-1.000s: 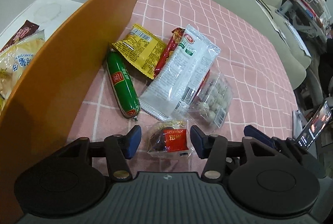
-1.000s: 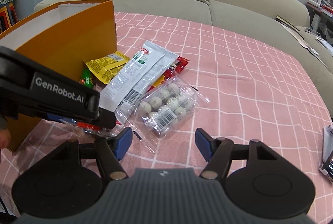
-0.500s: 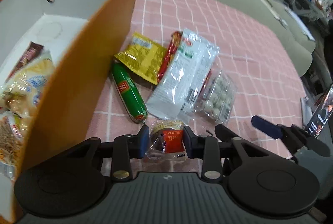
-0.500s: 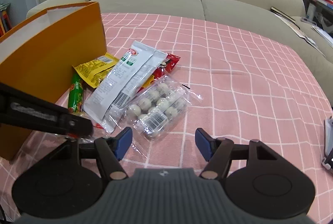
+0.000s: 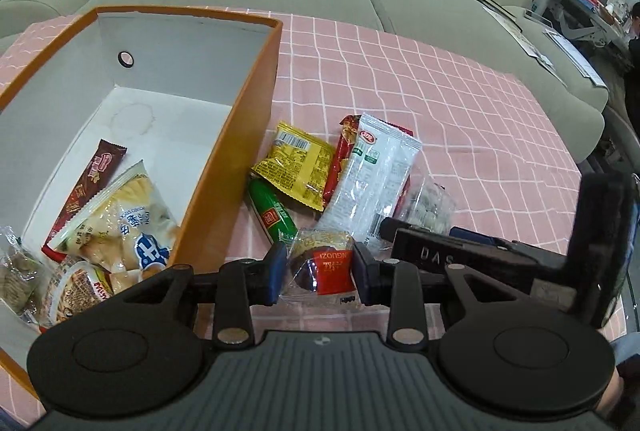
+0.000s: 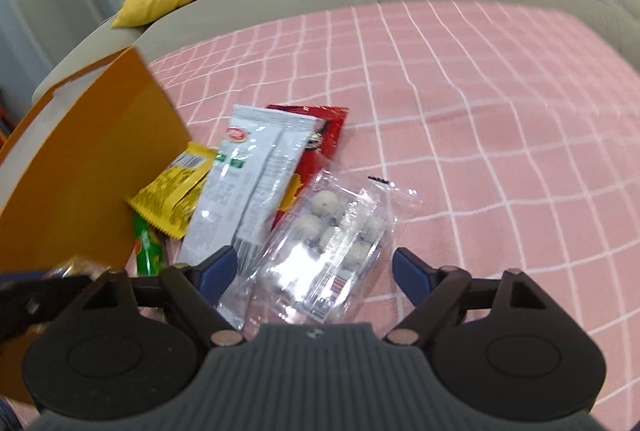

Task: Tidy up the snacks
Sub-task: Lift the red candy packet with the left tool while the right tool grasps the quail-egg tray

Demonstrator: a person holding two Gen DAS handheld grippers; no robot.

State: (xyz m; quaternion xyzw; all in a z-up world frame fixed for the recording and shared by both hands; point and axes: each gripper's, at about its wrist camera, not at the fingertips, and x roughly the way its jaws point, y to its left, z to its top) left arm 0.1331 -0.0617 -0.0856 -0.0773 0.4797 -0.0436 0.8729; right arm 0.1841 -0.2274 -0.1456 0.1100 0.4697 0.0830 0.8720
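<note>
A small clear-wrapped snack with a red label (image 5: 324, 265) is pinched by the left tongs (image 5: 320, 269), lifted off the pink checked tabletop (image 5: 460, 103). The right tongs (image 6: 314, 267) are spread, their jaws having just been opening, with a clear pack of pale balls (image 6: 332, 251) lying between them unpressed. At ten o'clock of it, a white packet (image 6: 248, 183), a yellow packet (image 6: 176, 187) and a green sausage (image 6: 148, 247) are seen beside the orange box (image 5: 240, 135), where further snacks lie.
</note>
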